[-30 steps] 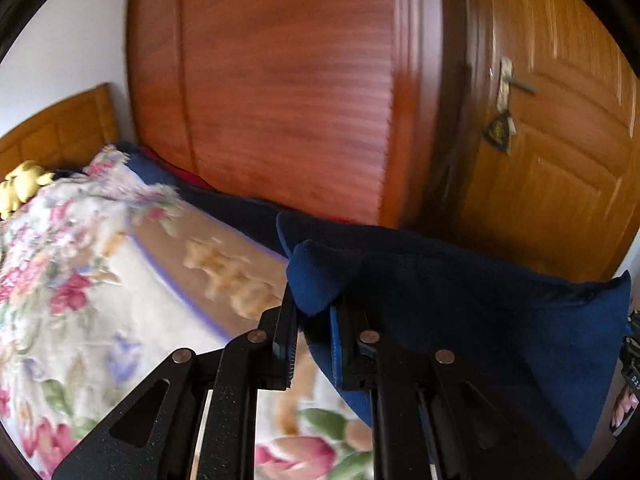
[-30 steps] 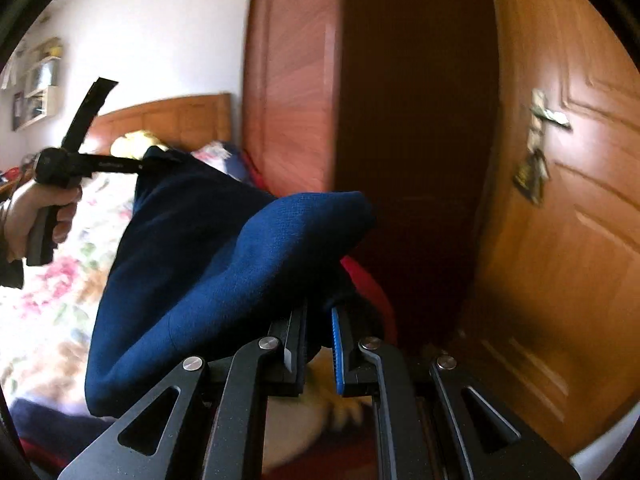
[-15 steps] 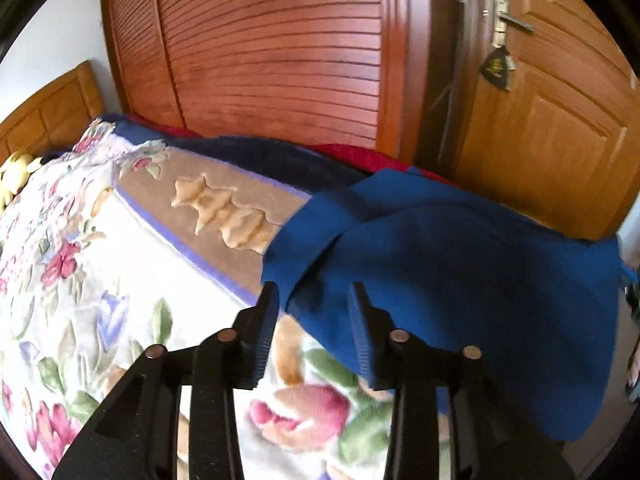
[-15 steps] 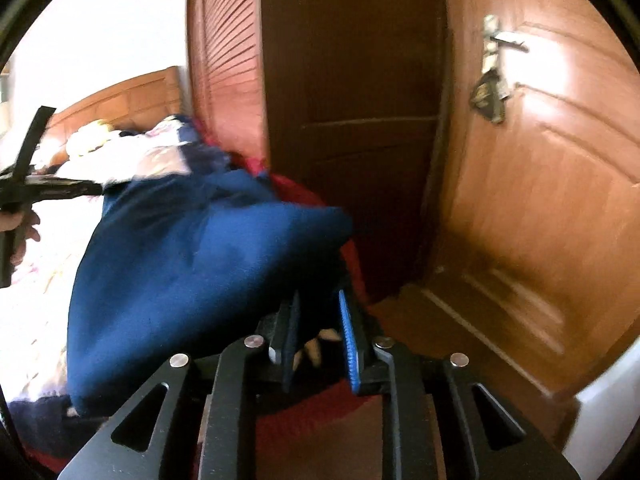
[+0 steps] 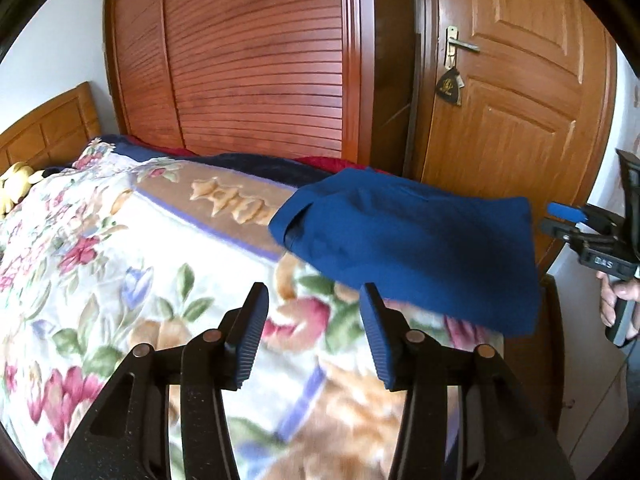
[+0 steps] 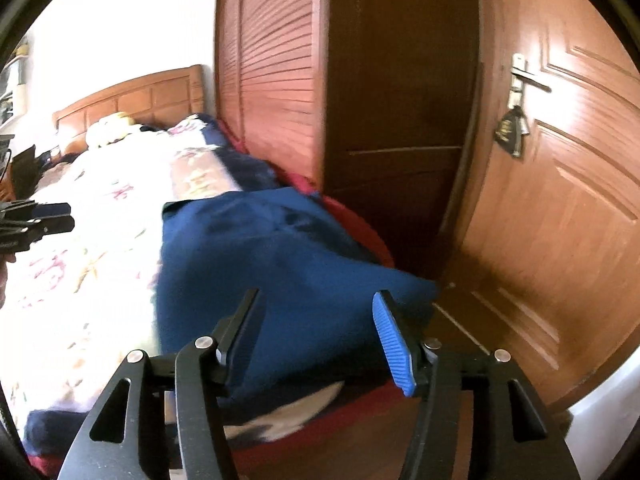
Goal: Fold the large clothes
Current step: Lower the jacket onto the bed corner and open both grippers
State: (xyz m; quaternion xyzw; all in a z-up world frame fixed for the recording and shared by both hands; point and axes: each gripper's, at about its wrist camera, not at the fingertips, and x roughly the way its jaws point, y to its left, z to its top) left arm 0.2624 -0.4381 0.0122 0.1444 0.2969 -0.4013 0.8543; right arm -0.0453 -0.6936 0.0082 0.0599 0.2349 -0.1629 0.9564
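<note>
Both the left gripper (image 5: 312, 336) and the right gripper (image 6: 316, 340) have just been opening and hold nothing, and past them the folded dark blue cloth garment (image 5: 412, 240) lies at the corner of the flowery soft blanket (image 5: 100, 264), where it could slide off.

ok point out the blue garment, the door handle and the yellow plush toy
blue garment (image 5: 420, 240), left wrist view, middle of the folded cloth
door handle (image 5: 464, 45), left wrist view, on the metal lever
yellow plush toy (image 5: 16, 184), left wrist view, on its body by the headboard
</note>
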